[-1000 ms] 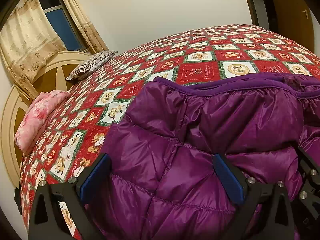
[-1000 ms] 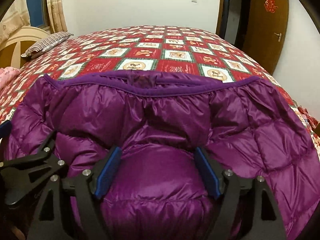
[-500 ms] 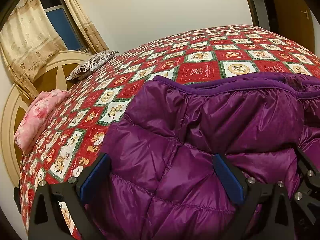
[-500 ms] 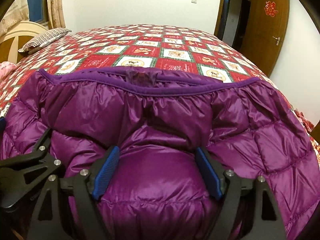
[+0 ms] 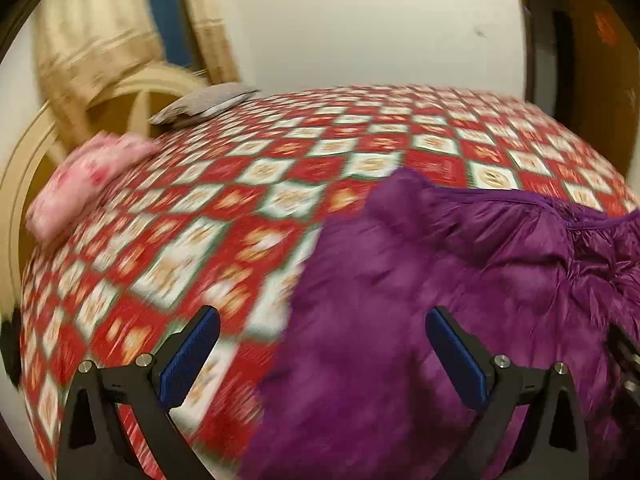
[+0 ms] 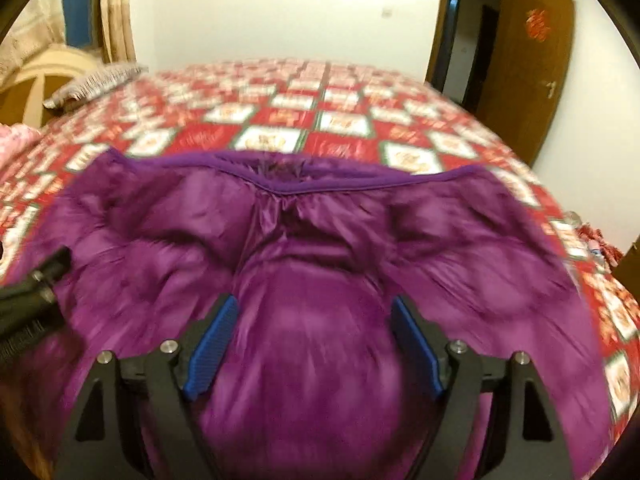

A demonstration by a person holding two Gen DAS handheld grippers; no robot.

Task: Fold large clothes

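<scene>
While the purple jacket (image 6: 320, 280) lies spread on the near part of the bed (image 5: 360, 140), both claws hang over it with their blue pads wide apart, grasping nothing. The right claw (image 6: 314, 344) sits above the jacket's middle; the left claw (image 5: 322, 356) straddles the jacket's left edge. Beyond the jacket, a pink pillow (image 5: 88, 176) and a striped pillow (image 5: 204, 104) rest by the headboard (image 5: 132, 100).

Warm, yellowish indoor light fills both views, moderately bright, with no hard shadows. Motion blur smears the quilt (image 5: 248, 208) pattern and the purple jacket (image 6: 320, 280), worst near the lower left of the left wrist view. Fisheye distortion bulges the bed and bends the door (image 6: 524, 68); dark vignetting rims every corner.
</scene>
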